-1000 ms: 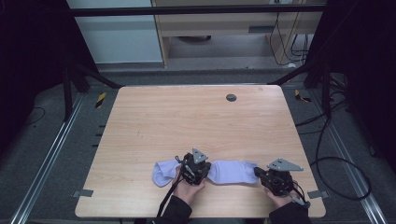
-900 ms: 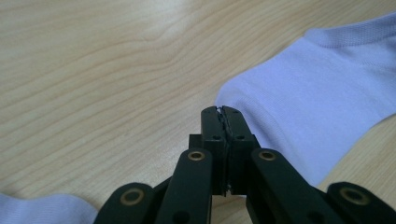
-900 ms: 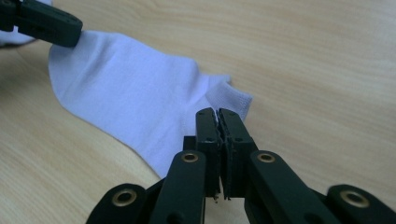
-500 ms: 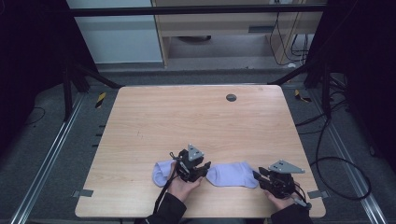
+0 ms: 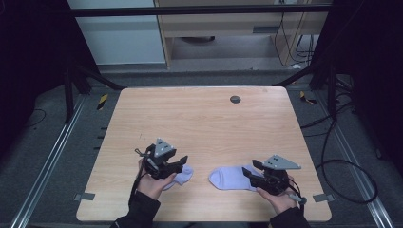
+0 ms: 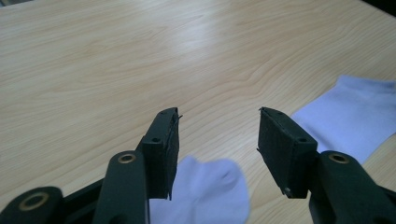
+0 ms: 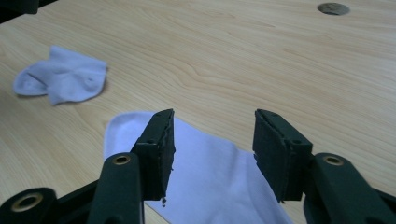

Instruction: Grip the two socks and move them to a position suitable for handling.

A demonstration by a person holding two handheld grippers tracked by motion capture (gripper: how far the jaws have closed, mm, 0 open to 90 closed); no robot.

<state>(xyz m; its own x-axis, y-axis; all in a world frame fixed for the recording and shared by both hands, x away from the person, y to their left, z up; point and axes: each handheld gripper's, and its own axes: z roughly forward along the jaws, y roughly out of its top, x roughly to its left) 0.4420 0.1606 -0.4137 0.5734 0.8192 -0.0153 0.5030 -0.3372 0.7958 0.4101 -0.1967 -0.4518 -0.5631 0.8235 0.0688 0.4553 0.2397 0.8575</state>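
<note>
Lavender-white fabric: two socks lie on the wooden table (image 5: 204,118), well apart from each other.

Left gripper (image 5: 183,161): jaws spread wide, nothing between them. In the left gripper view the crumpled sock (image 6: 205,193) lies on the table just below and between the jaw tips, its rounded end poking out past the left jaw; whether a jaw touches it cannot be told. In the high view this sock (image 5: 180,175) sits directly under the gripper's front, partly covered by it. The left hand (image 5: 152,183) grips the tool from behind.

Right gripper (image 5: 251,168): jaws equally wide apart, gripping nothing. The flat sock (image 7: 210,177) lies spread beneath and ahead of the jaws in the right gripper view, running under both tips. In the high view the flat sock (image 5: 228,177) extends from the gripper's tips toward the other gripper. Right hand (image 5: 280,199) holds the tool at the table's near edge.

Beyond the right gripper, far ahead, a small dark round disc (image 5: 235,99) is set in the tabletop.
</note>
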